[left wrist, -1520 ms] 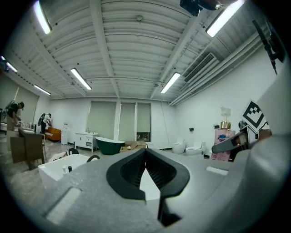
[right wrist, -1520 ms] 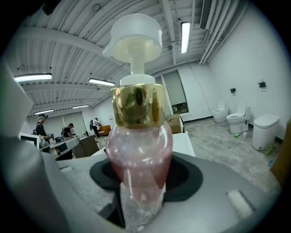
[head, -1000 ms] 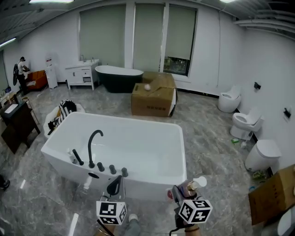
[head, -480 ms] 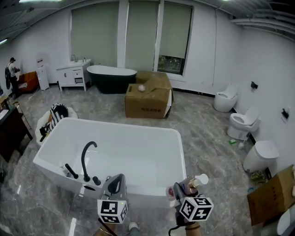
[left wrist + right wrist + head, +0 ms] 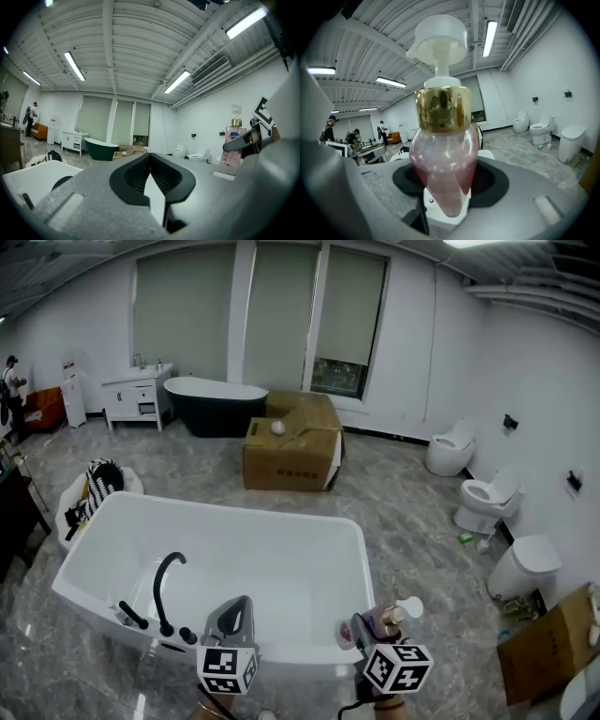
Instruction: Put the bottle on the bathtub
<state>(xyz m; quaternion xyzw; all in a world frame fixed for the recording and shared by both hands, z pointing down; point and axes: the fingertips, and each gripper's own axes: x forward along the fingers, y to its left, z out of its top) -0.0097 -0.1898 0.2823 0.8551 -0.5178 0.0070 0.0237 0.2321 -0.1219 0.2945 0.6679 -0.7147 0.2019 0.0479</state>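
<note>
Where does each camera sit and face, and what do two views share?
Head view: on the person's head, facing down at the bathtub; left gripper and right gripper show below.
Left gripper view: on the left gripper, facing along its shut fingers across the room.
Right gripper view: on the right gripper, facing along fingers clamped on the bottle.
Shared: all three show the bottle.

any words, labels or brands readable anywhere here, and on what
Nothing reads clearly.
Bottle: pink label with a blue and red logo and print, too blurred to read.
Cardboard box: dark print on its front, too small to read.
Marker cubes: black-and-white square patterns, no words.
</note>
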